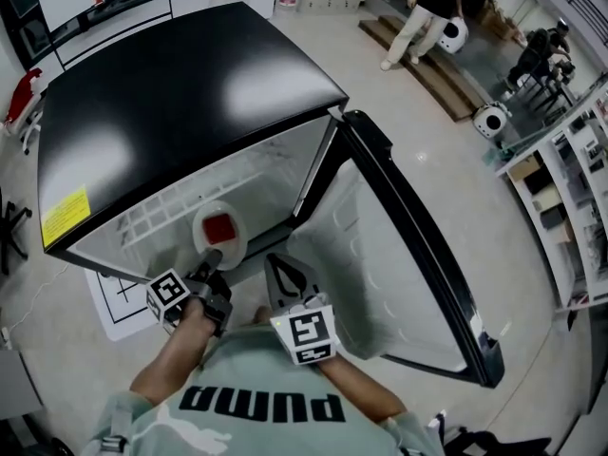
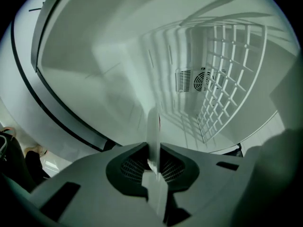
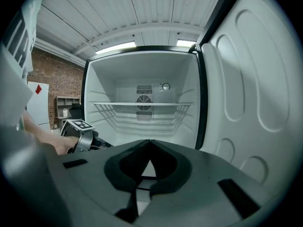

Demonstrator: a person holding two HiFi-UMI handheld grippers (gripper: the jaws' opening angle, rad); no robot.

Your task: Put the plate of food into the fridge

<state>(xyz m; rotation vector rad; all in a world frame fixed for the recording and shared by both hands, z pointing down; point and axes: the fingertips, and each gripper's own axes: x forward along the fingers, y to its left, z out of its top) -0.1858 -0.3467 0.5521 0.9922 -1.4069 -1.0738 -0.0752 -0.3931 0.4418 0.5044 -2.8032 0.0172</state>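
A small black-topped fridge (image 1: 180, 93) stands with its door (image 1: 399, 255) swung open to the right. My left gripper (image 1: 211, 257) is shut on the rim of a white plate (image 1: 220, 231) that carries a red piece of food (image 1: 219, 226), and holds it at the fridge's opening. In the left gripper view the plate (image 2: 152, 131) shows edge-on between the pads, with the wire shelf (image 2: 222, 79) beyond it. My right gripper (image 1: 274, 259) hangs beside the left one in front of the opening, shut with nothing between its fingers (image 3: 150, 143). The right gripper view shows the white inside and the shelf (image 3: 142, 104).
The open door's inner wall (image 3: 255, 89) rises close on the right. A printed sheet (image 1: 119, 297) lies on the floor at the fridge's left. Far back right are a standing person (image 1: 423, 12), a low wooden step (image 1: 427, 60) and storage shelves (image 1: 570, 198).
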